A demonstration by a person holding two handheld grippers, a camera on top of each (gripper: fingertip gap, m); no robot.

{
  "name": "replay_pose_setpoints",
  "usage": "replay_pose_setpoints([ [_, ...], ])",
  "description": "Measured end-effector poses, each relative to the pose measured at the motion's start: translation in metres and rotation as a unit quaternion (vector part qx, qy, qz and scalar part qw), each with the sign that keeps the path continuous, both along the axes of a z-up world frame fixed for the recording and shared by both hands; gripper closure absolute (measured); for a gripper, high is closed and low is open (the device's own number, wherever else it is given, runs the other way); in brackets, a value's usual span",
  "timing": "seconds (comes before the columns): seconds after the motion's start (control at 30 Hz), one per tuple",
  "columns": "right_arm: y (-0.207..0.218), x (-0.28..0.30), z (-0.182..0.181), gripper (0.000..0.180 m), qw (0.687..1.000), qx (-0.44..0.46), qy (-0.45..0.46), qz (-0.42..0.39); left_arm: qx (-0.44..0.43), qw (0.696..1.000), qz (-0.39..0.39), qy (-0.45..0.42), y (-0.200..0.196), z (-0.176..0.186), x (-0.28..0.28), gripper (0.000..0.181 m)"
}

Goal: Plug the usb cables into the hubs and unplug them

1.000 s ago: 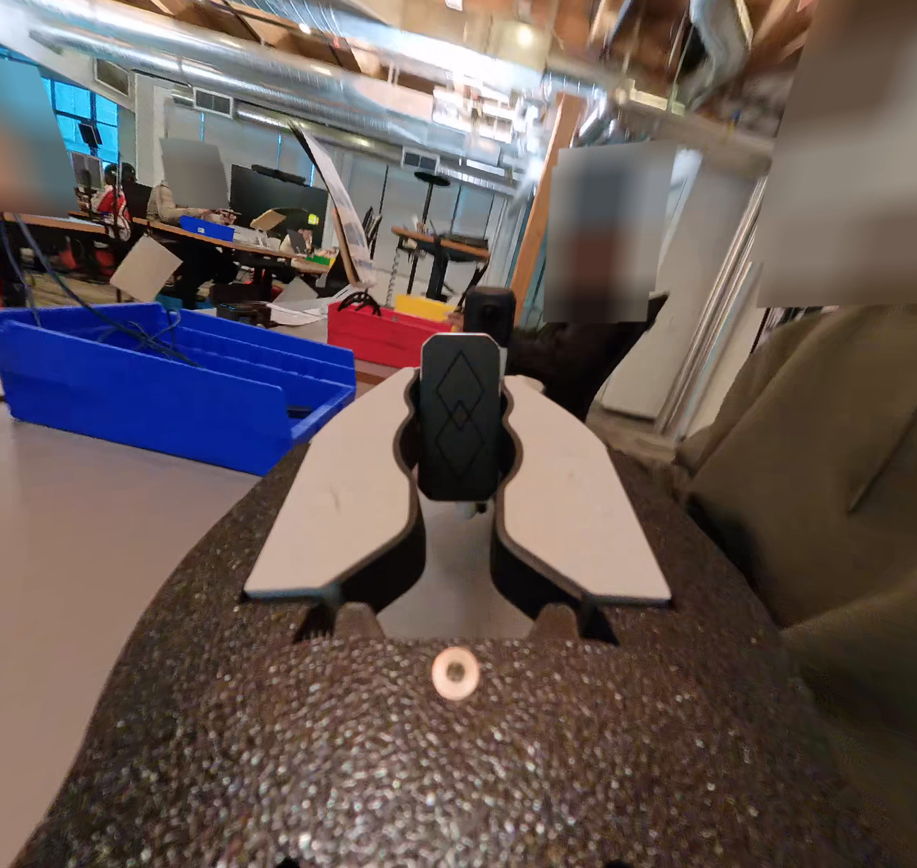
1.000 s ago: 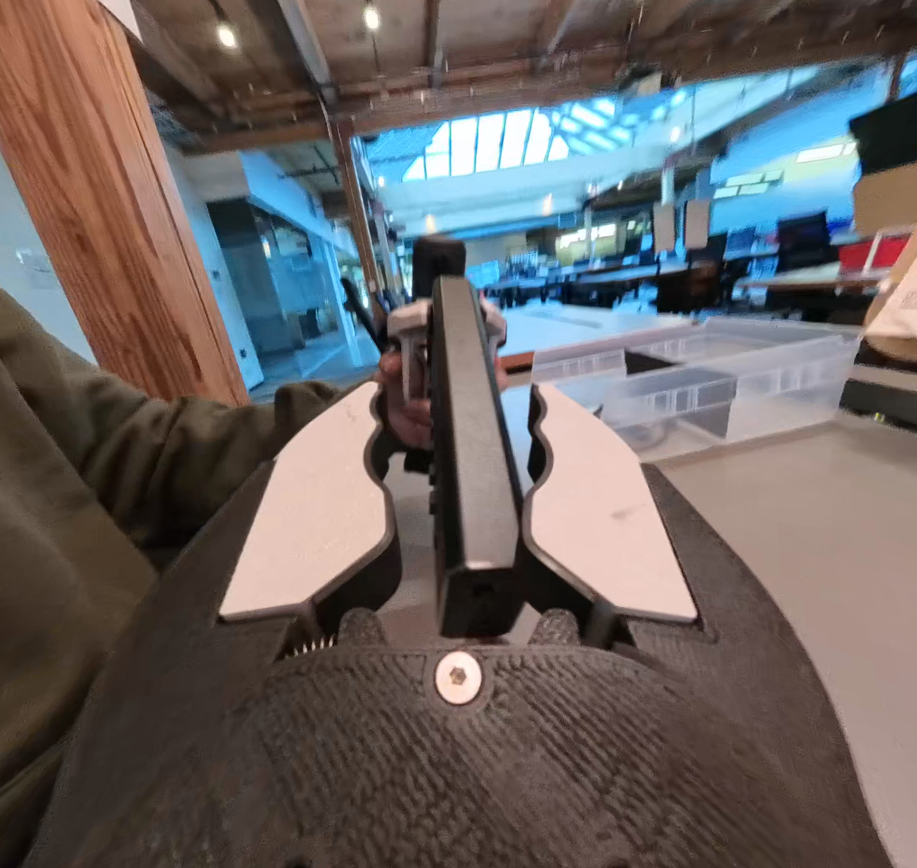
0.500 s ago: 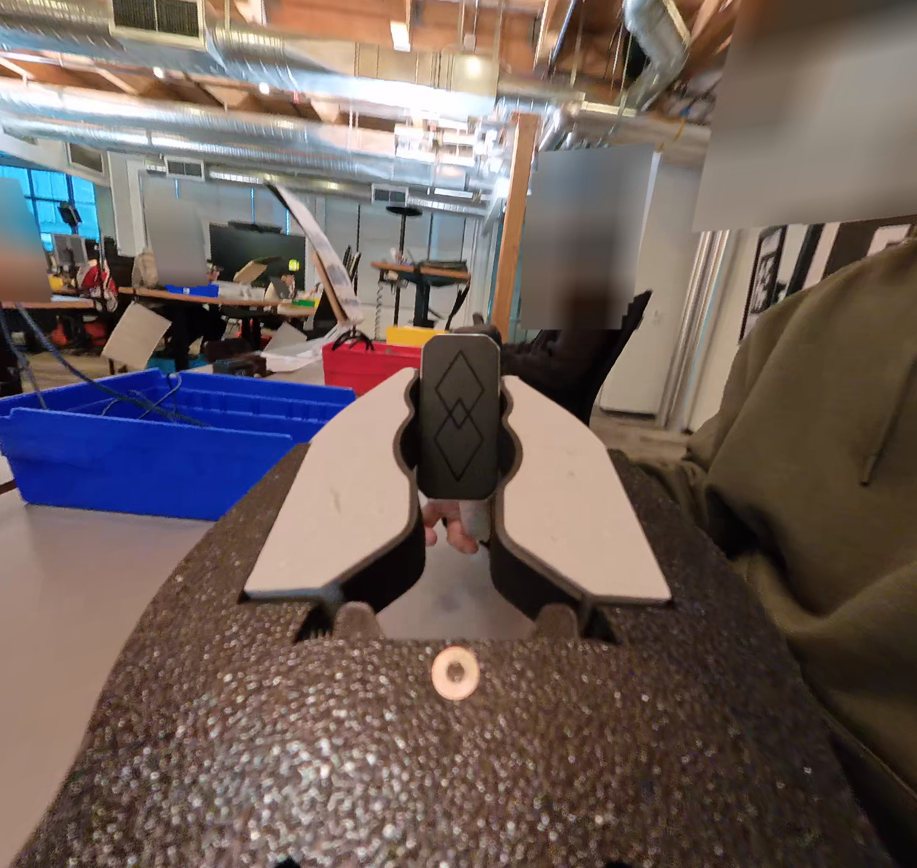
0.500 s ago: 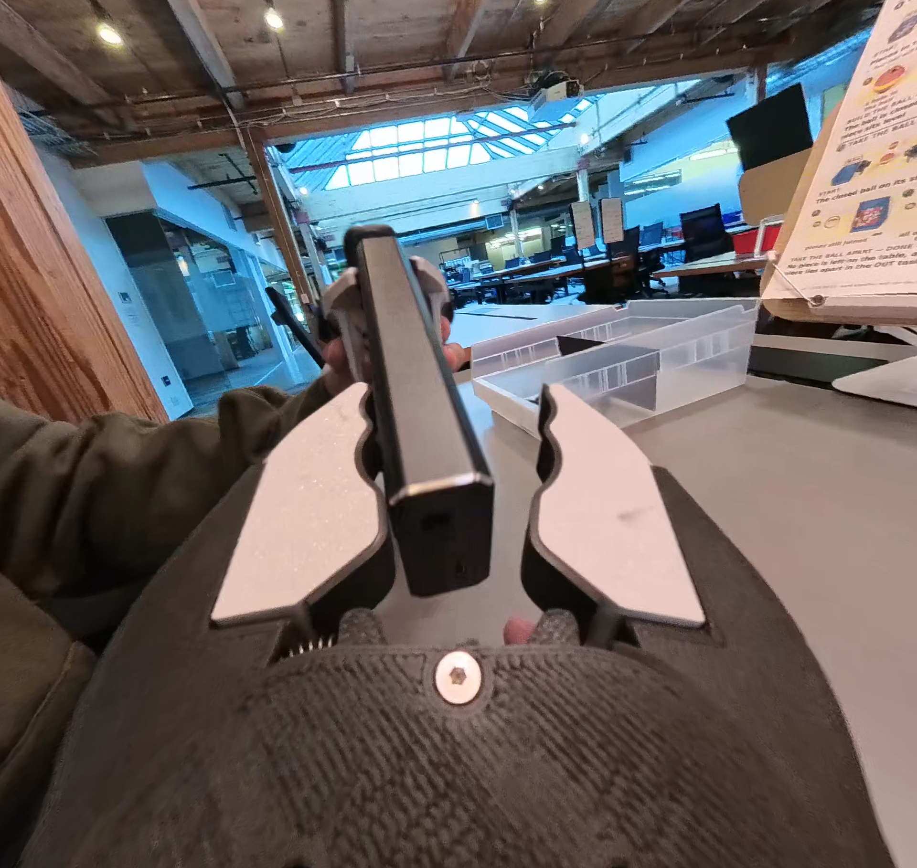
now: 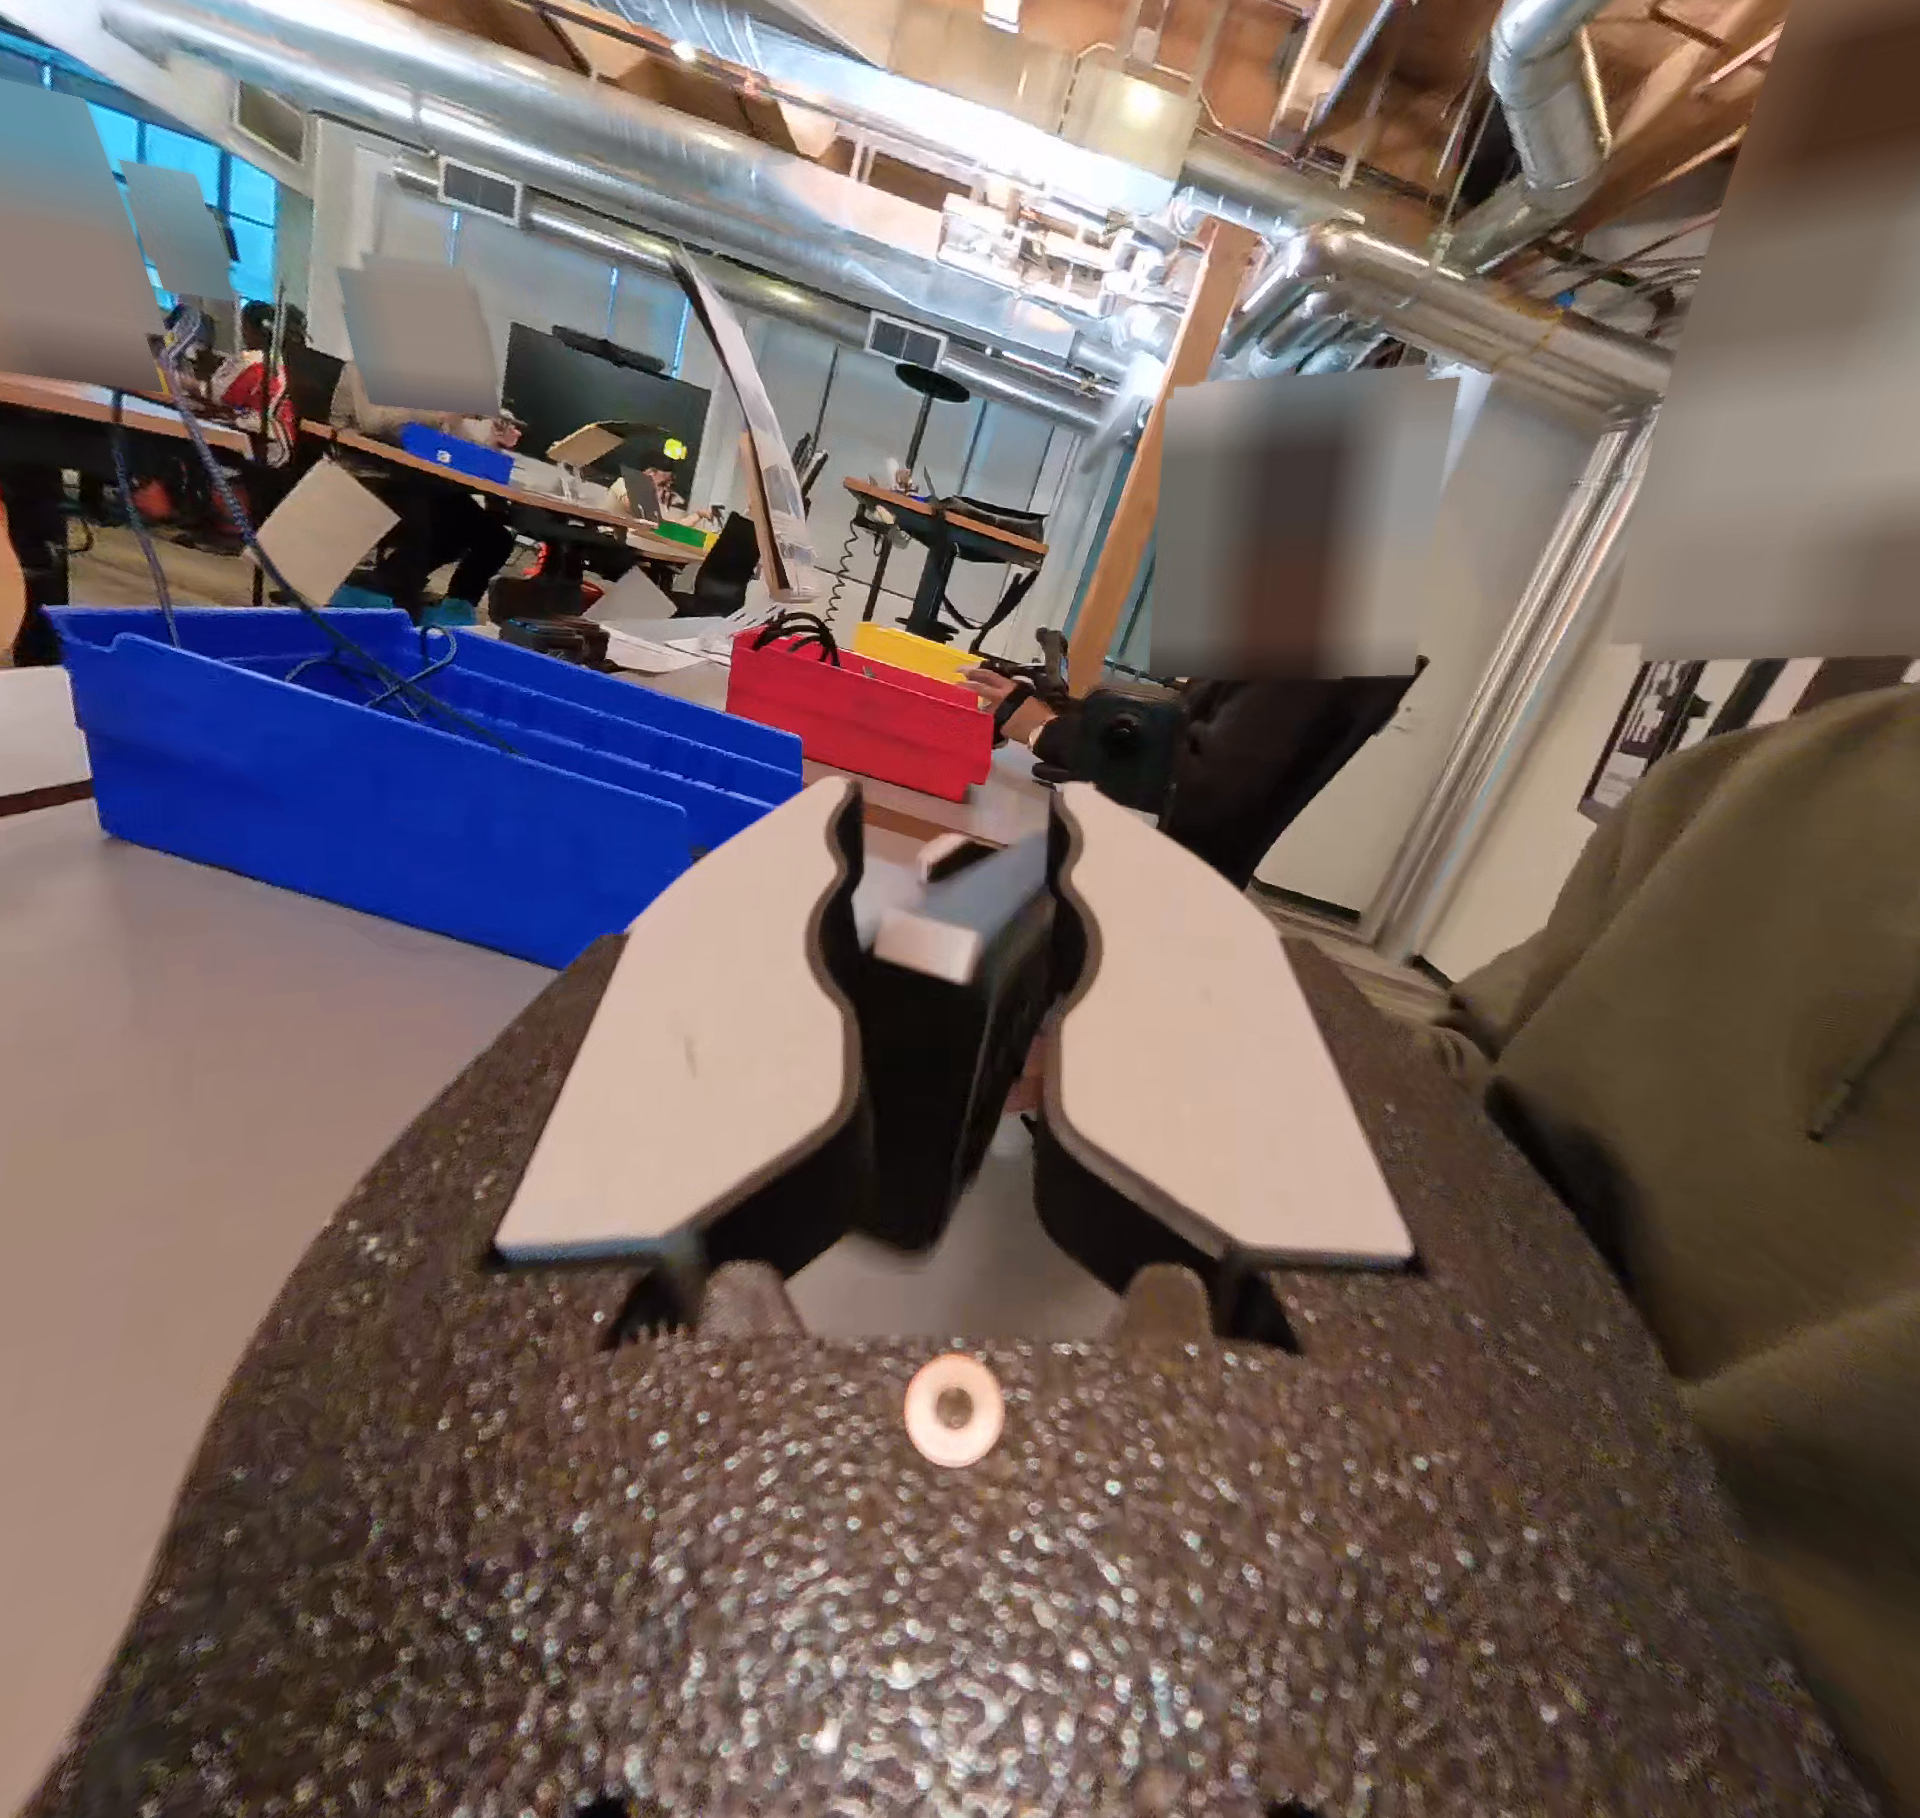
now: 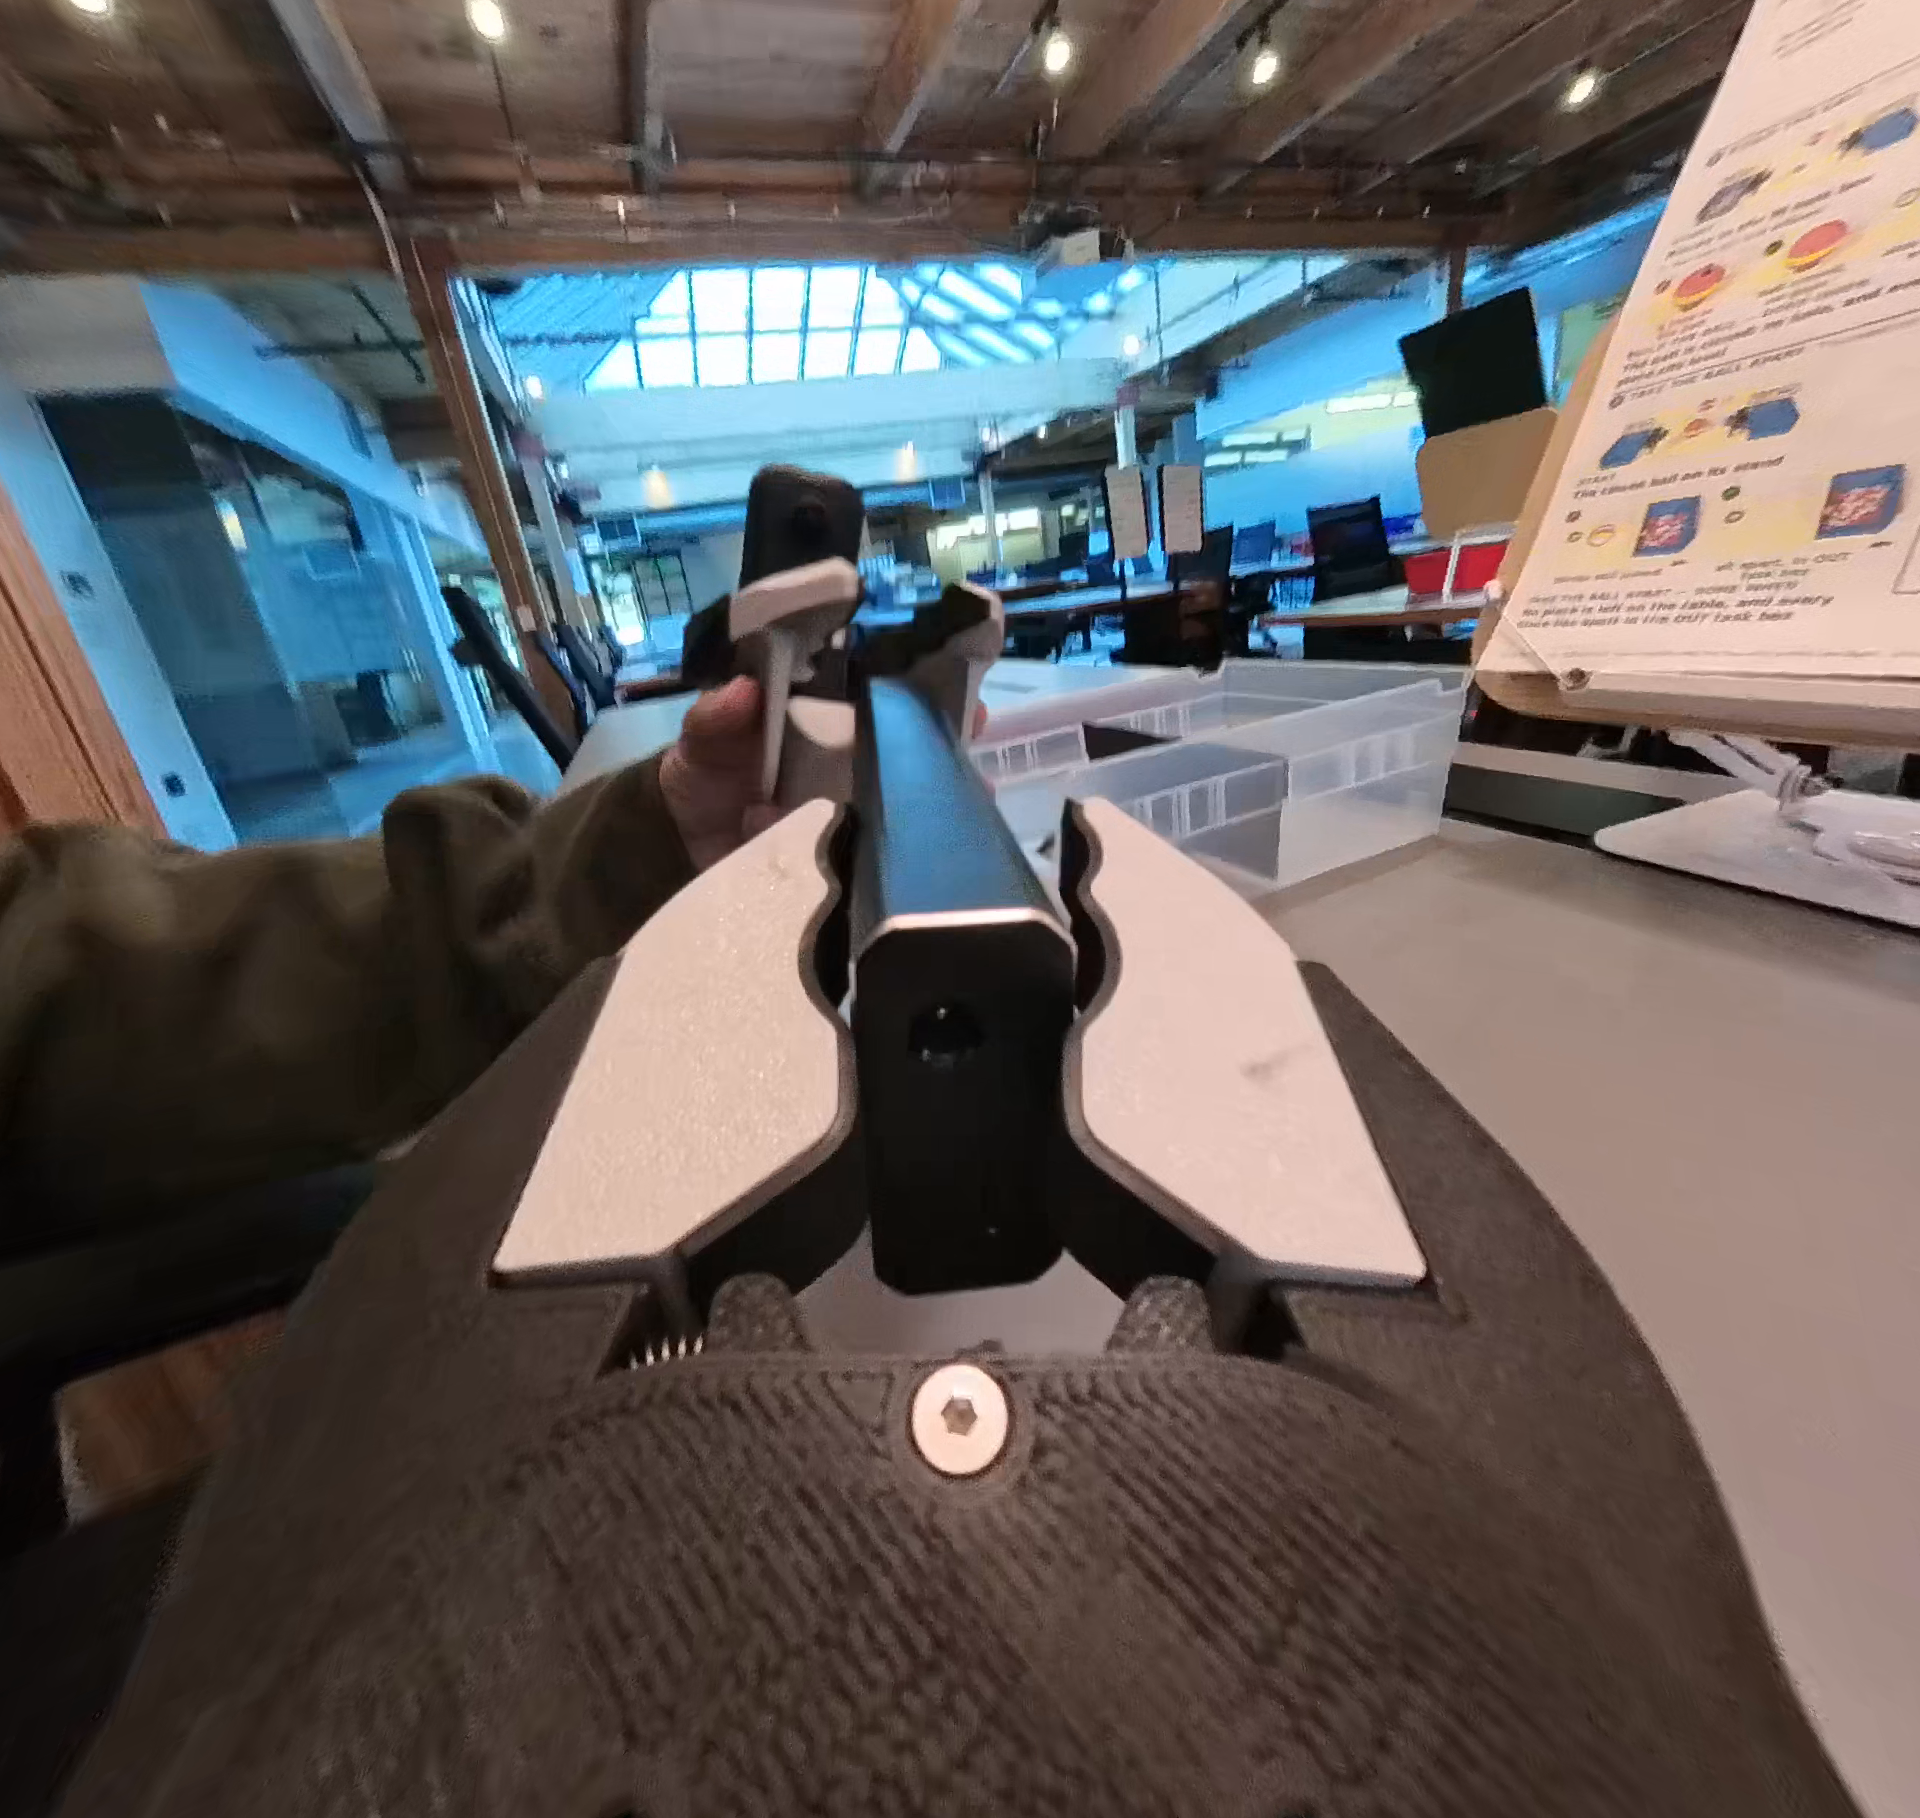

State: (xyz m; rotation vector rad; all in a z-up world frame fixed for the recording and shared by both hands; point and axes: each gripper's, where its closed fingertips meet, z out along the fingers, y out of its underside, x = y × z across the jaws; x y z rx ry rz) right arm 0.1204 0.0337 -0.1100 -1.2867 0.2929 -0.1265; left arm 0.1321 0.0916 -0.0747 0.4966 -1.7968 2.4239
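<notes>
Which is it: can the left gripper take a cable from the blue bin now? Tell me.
Probably not. The left gripper is shut on the black hub, which the right gripper also clamps; the way to the blue bin itself looks free.

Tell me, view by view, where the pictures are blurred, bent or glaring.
Left wrist view: the black hub between the hand-held gripper's fingers is smeared by motion, the blue bin behind is sharper, and the ceiling ducts bow from the wide lens. Right wrist view: the whole frame is slightly soft, the skylight and ceiling lamps glare.
</notes>
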Motion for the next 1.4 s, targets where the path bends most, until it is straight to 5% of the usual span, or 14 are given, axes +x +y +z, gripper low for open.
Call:
replay_pose_setpoints([
  [0.07,0.014,-0.009,-0.014,0.141,0.998,-0.055,-0.010,0.025,0.030,0.999,-0.011,-0.004,-0.005,-0.008,0.000,0.181],
  [0.17,0.027,-0.016,-0.015,0.144,0.997,-0.065,-0.046,-0.011,0.164,0.985,-0.043,-0.041,-0.028,-0.046,-0.009,0.181],
  [0.27,0.026,-0.006,-0.030,0.145,0.991,-0.117,-0.060,-0.030,0.116,0.991,-0.054,-0.030,-0.039,-0.025,-0.017,0.181],
  [0.37,0.013,0.000,-0.028,0.145,0.993,-0.106,-0.040,-0.030,0.132,0.990,0.014,-0.043,-0.025,-0.017,-0.003,0.152],
  [0.47,0.002,-0.002,-0.016,0.146,0.993,-0.101,-0.058,-0.033,0.229,0.973,-0.011,-0.004,-0.010,-0.055,-0.009,0.117],
  [0.67,-0.007,-0.013,0.017,0.146,0.999,0.003,-0.038,0.012,0.330,0.942,-0.035,0.056,0.001,-0.133,-0.024,0.105],
  [0.73,-0.003,-0.018,0.022,0.146,0.999,0.026,-0.032,0.031,0.271,0.960,-0.057,0.043,-0.016,-0.122,-0.033,0.108],
  [0.8,-0.001,-0.021,0.023,0.146,0.998,0.039,-0.031,0.036,0.219,0.973,-0.079,-0.002,-0.029,-0.103,-0.043,0.141],
  [0.87,-0.004,-0.022,0.023,0.145,0.997,0.046,-0.019,0.058,0.202,0.975,-0.072,-0.051,-0.031,-0.094,-0.043,0.146],
  [1.0,-0.007,-0.030,0.009,0.144,0.995,-0.012,-0.033,0.097,0.242,0.963,-0.075,-0.090,-0.032,-0.091,-0.044,0.148],
  [1.17,0.012,-0.032,-0.026,0.122,0.985,-0.141,-0.062,0.081,0.317,0.936,-0.095,-0.117,-0.026,-0.080,-0.043,0.149],
  [1.4,0.025,-0.037,-0.033,0.125,0.985,-0.136,-0.065,0.081,0.374,0.910,-0.116,-0.134,-0.020,-0.075,-0.044,0.149],
])
